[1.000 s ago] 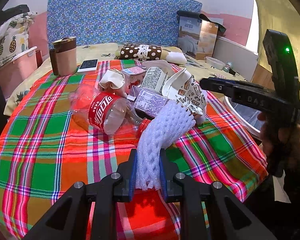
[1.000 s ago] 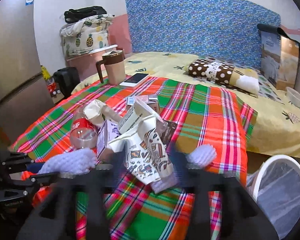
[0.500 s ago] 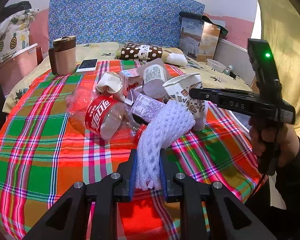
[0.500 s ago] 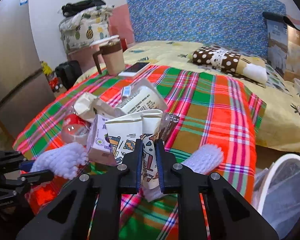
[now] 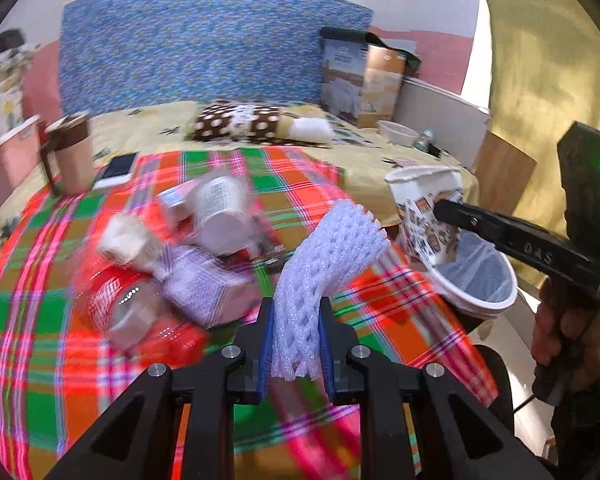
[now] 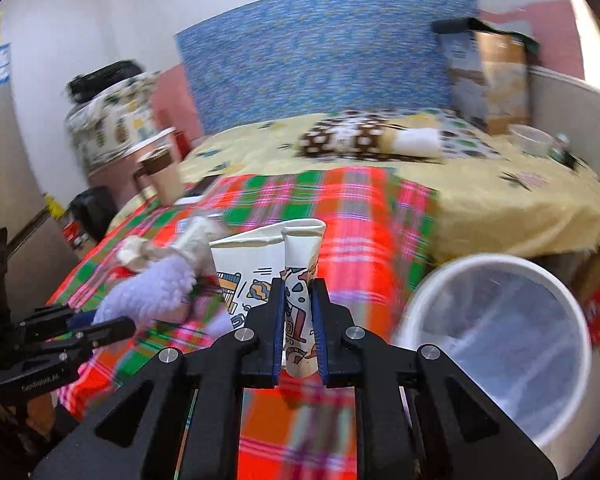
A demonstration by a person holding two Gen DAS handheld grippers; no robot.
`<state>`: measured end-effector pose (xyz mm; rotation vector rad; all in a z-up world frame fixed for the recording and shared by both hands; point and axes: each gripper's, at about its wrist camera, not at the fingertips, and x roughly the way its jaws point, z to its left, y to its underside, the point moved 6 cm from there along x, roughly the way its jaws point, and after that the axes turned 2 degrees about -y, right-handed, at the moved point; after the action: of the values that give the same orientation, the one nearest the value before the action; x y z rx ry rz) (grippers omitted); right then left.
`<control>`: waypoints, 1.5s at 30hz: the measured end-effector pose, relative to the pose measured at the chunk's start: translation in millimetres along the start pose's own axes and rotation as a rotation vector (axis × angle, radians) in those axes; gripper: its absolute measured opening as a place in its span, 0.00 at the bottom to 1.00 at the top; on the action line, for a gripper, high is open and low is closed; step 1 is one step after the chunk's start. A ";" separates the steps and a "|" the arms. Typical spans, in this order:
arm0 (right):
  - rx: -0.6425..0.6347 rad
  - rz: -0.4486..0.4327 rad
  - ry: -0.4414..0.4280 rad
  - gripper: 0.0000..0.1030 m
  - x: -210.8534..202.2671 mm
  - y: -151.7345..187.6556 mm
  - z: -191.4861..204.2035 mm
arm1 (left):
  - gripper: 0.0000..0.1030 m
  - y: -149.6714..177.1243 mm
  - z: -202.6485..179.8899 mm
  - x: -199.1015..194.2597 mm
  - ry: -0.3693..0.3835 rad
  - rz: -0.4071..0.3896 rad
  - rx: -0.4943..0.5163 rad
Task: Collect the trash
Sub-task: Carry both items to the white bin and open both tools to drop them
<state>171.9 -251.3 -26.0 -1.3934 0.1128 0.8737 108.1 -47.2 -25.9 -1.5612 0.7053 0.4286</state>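
Left gripper (image 5: pixel 296 344) is angled downward with its blue pads (image 5: pixel 266 344) pinched on a white foam net sleeve (image 5: pixel 324 256). Right gripper (image 6: pixel 297 332) is clamped tight on a flattened printed paper cup (image 6: pixel 260 276), the person's right hand (image 5: pixel 572 328) wrapped around its handle.

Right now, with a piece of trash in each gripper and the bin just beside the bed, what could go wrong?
1. The right gripper pinches the flattened paper cup near one edge, so the cup might twist or slip before reaching the white bin.
2. The foam net in the left gripper is soft and springy and could slide out of the fingers.
3. Both grippers sit close together; they might bump over the bin.
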 end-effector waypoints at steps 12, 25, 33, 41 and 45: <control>0.173 0.032 0.230 0.15 -21.3 31.2 -88.7 | 0.20 -29.2 -107.1 63.1 0.176 0.052 0.143; 0.223 0.118 0.313 0.16 -21.9 58.9 -129.9 | 0.21 -30.3 -178.6 123.4 0.273 0.140 0.233; 0.240 0.110 0.339 0.37 -28.2 60.7 -140.5 | 0.34 -28.1 -197.3 141.5 0.313 0.171 0.250; 0.253 0.061 0.330 0.49 -38.6 55.3 -138.2 | 0.40 -34.5 -196.7 140.5 0.343 0.161 0.218; 0.247 0.032 0.315 0.49 -45.2 51.8 -130.0 | 0.40 -37.1 -191.0 133.0 0.351 0.144 0.203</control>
<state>164.0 -390.7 -72.1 -1.2884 0.4692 0.6366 205.0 -259.2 -60.6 -1.4106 1.1017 0.1806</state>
